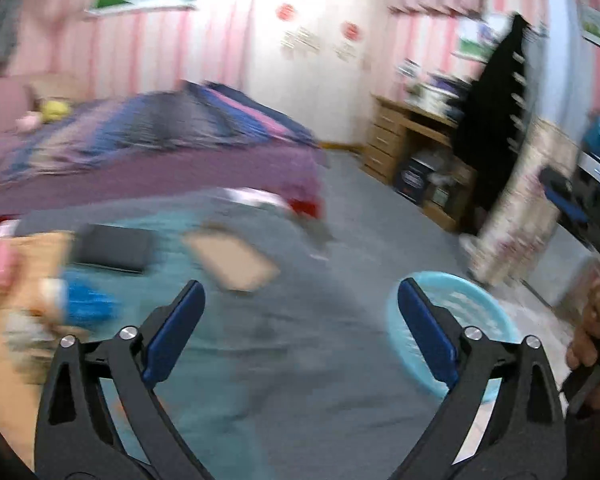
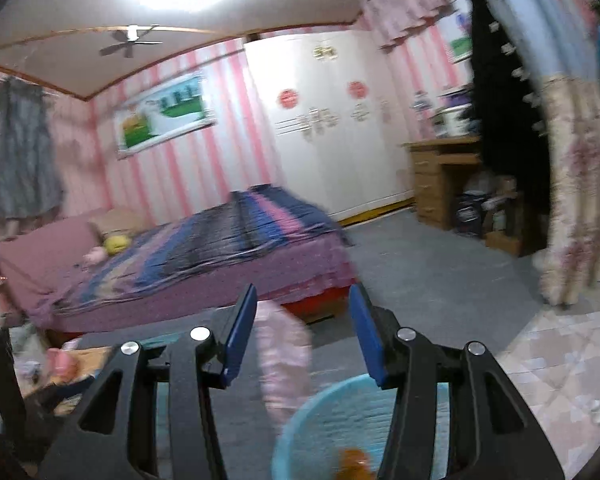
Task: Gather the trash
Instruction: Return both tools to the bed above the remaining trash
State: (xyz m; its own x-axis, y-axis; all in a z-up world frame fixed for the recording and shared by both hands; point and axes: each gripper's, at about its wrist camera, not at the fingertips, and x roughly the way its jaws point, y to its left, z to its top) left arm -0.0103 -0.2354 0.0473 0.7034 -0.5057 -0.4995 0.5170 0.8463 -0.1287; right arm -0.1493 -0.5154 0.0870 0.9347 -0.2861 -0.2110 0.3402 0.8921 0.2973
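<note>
While both views smear with motion, the left gripper shows jaws spread wide and empty. Ahead and left of them lie a tan flat piece, a dark flat object and blue scraps; what they rest on is too blurred to name.

Right gripper: jaws spread, with a pale pink streak in the gap between them. Cannot tell whether it touches either jaw or hangs loose; no grip visible.

Light-blue basket sits just below and ahead of the right jaws, an orange item inside. From the left view the basket lies behind the right-hand jaw.

Risk — if the pink piece is loose trash, it may land beside the basket, since it lies toward the rim's left edge, not the centre. Blur also suggests fast travel; a jaw could knock the basket.
</note>
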